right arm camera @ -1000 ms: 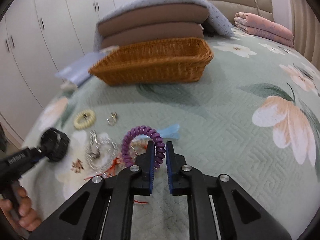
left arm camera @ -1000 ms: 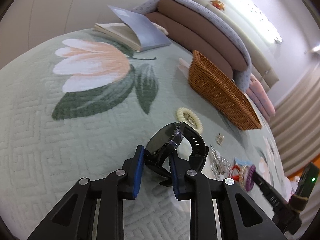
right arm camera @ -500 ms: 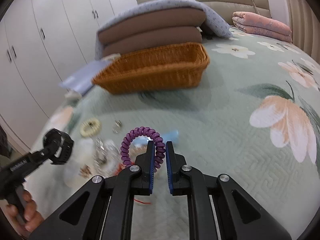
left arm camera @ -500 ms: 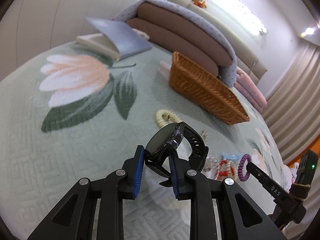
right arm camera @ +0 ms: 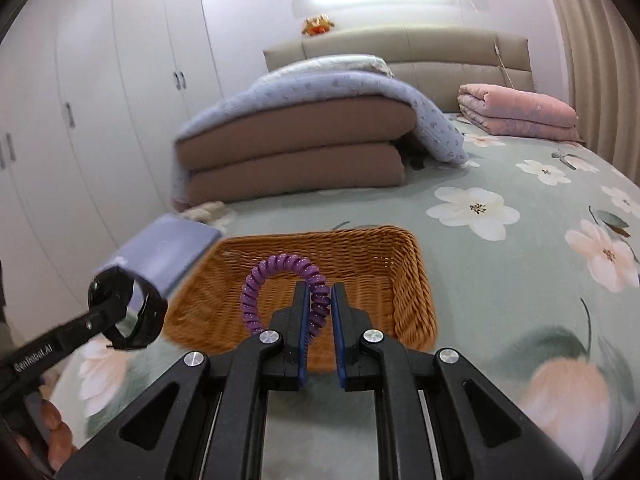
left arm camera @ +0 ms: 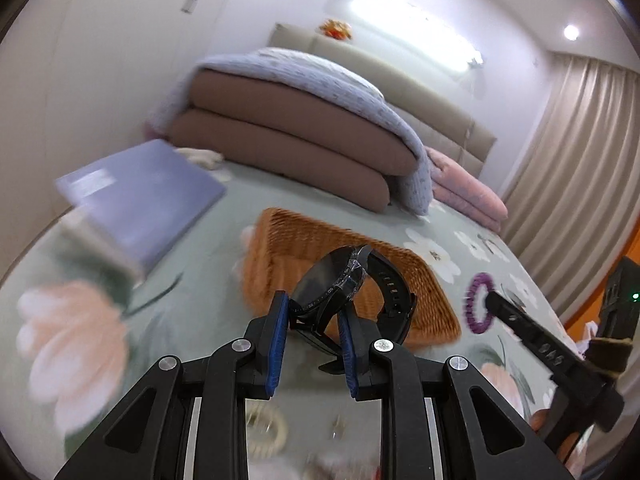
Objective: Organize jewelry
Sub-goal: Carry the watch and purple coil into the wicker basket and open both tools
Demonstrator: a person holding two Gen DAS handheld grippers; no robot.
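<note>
Clamping a black watch (left arm camera: 352,292), the left gripper (left arm camera: 312,336) hung near the wicker basket (right arm camera: 412,280) while the right gripper (right arm camera: 320,320) pinched a purple coil tie (right arm camera: 280,280) over it, folded quilts (right arm camera: 296,148) behind.

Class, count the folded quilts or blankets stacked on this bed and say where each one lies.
2: a brown quilt with a lavender cover draped over it, behind the basket, and a pink quilt near the headboard by the curtain. Others may be hidden.
</note>
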